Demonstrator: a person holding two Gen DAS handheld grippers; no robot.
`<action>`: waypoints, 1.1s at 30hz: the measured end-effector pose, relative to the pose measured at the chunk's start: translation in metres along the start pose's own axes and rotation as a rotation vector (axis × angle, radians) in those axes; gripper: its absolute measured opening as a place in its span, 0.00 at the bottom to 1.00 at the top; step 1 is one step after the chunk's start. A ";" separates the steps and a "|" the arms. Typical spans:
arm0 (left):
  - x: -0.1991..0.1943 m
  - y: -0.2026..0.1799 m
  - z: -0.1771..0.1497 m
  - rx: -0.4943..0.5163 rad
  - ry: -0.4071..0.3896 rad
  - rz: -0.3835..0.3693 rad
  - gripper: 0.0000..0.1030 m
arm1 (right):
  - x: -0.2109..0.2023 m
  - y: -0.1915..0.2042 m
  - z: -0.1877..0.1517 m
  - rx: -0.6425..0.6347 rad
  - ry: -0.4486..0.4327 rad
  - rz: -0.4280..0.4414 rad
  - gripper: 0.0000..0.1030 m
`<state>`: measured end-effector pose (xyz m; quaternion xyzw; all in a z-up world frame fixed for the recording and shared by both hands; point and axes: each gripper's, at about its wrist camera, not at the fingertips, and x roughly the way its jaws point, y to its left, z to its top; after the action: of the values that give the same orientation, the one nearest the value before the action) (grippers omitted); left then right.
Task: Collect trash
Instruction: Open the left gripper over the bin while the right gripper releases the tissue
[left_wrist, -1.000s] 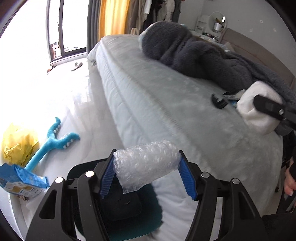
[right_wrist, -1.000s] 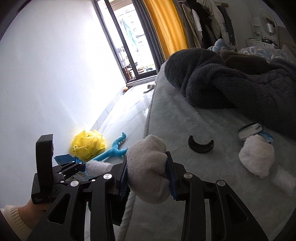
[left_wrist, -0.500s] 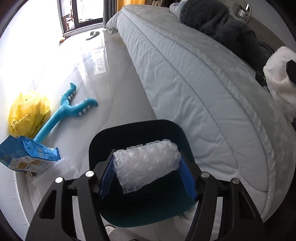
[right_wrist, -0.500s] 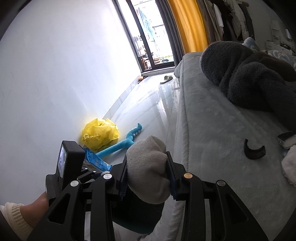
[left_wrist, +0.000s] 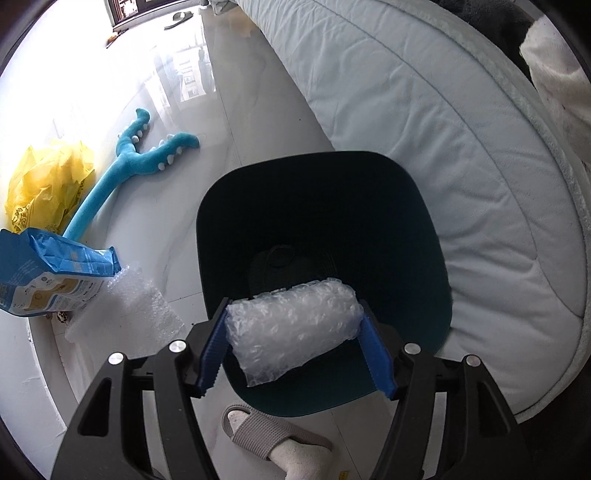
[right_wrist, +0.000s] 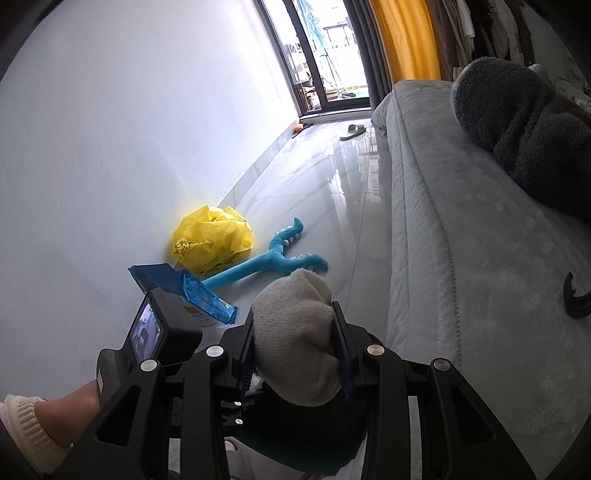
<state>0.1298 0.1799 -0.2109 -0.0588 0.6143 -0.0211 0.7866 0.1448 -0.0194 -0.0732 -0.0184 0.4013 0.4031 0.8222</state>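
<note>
My left gripper (left_wrist: 295, 325) is shut on a roll of bubble wrap (left_wrist: 291, 325) and holds it over the near rim of a dark teal trash bin (left_wrist: 424, 221) that stands on the floor beside the bed. The bin's inside is dark. My right gripper (right_wrist: 295, 347) is shut on a balled white sock (right_wrist: 295, 332) and hovers above the same bin (right_wrist: 306, 435), which shows only partly below it. The left gripper's body and its small screen (right_wrist: 147, 332) show at the lower left of the right wrist view.
On the floor by the wall lie a yellow plastic bag (left_wrist: 44, 184), a blue plush toy (left_wrist: 122, 177), a blue packet (left_wrist: 51, 273) and a bubble wrap sheet (left_wrist: 129, 310). The bed (left_wrist: 424, 122) is at right, with a grey blanket (right_wrist: 517, 122) and a black curved piece (right_wrist: 576, 299). A slippered foot (left_wrist: 266, 432) is below.
Both grippers have swung from the bed down toward the floor. The bin now lies directly under the bubble wrap and the sock. Both grips are unchanged.
</note>
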 end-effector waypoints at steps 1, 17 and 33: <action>0.000 0.002 -0.001 0.004 0.002 0.002 0.70 | 0.004 0.003 0.000 -0.003 0.006 0.002 0.36; -0.043 0.037 0.001 -0.044 -0.155 -0.024 0.83 | 0.066 0.016 -0.019 -0.004 0.191 -0.061 0.36; -0.102 0.063 0.006 -0.138 -0.406 -0.058 0.79 | 0.126 0.019 -0.052 -0.006 0.367 -0.106 0.38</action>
<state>0.1078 0.2539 -0.1184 -0.1332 0.4411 0.0105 0.8875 0.1426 0.0566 -0.1876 -0.1150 0.5418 0.3501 0.7554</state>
